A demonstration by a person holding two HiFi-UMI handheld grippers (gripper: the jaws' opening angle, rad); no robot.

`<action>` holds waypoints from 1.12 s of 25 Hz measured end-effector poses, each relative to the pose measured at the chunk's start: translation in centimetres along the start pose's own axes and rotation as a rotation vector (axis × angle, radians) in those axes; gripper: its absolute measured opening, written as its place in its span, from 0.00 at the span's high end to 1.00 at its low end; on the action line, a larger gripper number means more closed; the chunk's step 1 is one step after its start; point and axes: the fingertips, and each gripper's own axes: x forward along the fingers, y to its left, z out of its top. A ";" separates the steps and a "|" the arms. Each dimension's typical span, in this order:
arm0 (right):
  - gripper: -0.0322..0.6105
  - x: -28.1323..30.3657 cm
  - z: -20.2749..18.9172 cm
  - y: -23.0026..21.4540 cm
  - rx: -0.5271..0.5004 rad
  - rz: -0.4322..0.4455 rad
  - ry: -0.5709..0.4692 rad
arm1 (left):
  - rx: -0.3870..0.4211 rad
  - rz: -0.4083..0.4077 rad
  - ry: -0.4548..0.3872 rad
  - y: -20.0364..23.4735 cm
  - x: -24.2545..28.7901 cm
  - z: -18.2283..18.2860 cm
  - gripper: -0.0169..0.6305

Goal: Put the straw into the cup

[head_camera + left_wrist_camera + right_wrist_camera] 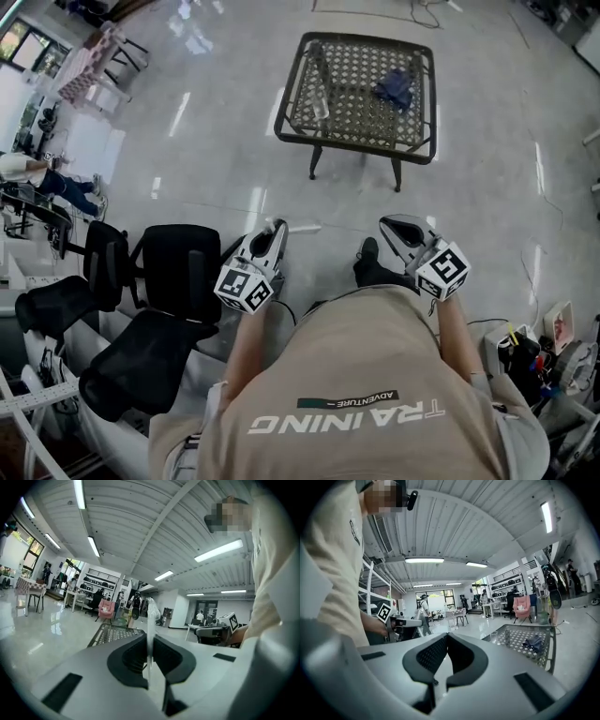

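Far ahead of you, on the left of the wicker table (356, 142), stands the clear cup (321, 98), well apart from both grippers; a blue cloth (396, 87) lies to its right. Your left gripper (275, 228) is closed narrowly on the straw (151, 620), which stands upright between the pads. Your right gripper (392, 225) has its jaws together, empty. The straw looks thin and light: it can pivot in the grip, miss the mouth, strike the rim and tip the cup
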 end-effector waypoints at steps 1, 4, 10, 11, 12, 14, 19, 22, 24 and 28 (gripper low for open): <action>0.92 0.6 1.0 -1.4 -0.010 0.008 -0.014 | 0.011 -0.001 -0.009 0.3 1.3 1.0 0.92; 0.92 1.9 3.4 -5.6 -0.040 0.042 -0.032 | 0.049 0.012 -0.044 1.1 5.3 4.1 0.92; 0.92 3.2 4.6 -12.0 -0.034 0.079 -0.035 | 0.080 0.055 -0.060 2.3 11.6 7.2 0.92; 0.92 3.4 4.6 -12.6 -0.026 0.078 -0.034 | 0.079 0.059 -0.056 2.6 12.1 7.4 0.92; 0.92 3.5 4.5 -13.0 -0.018 0.077 -0.031 | 0.080 0.062 -0.052 2.7 12.5 7.6 0.92; 0.92 3.8 4.2 -13.5 -0.003 0.076 -0.022 | 0.087 0.064 -0.041 3.0 13.1 7.9 0.92; 0.92 4.4 3.3 -14.2 0.029 0.093 -0.002 | 0.061 0.097 -0.010 4.3 13.5 7.4 0.92; 0.92 4.8 2.8 -14.9 0.031 0.096 0.011 | 0.035 0.106 -0.009 5.1 14.0 6.6 0.92; 0.92 5.1 2.5 -15.1 0.033 0.106 0.027 | 0.027 0.105 -0.007 5.5 14.6 6.1 0.92; 0.92 6.3 2.1 -15.2 0.006 0.131 0.066 | 0.011 0.095 -0.016 6.8 15.9 5.8 0.92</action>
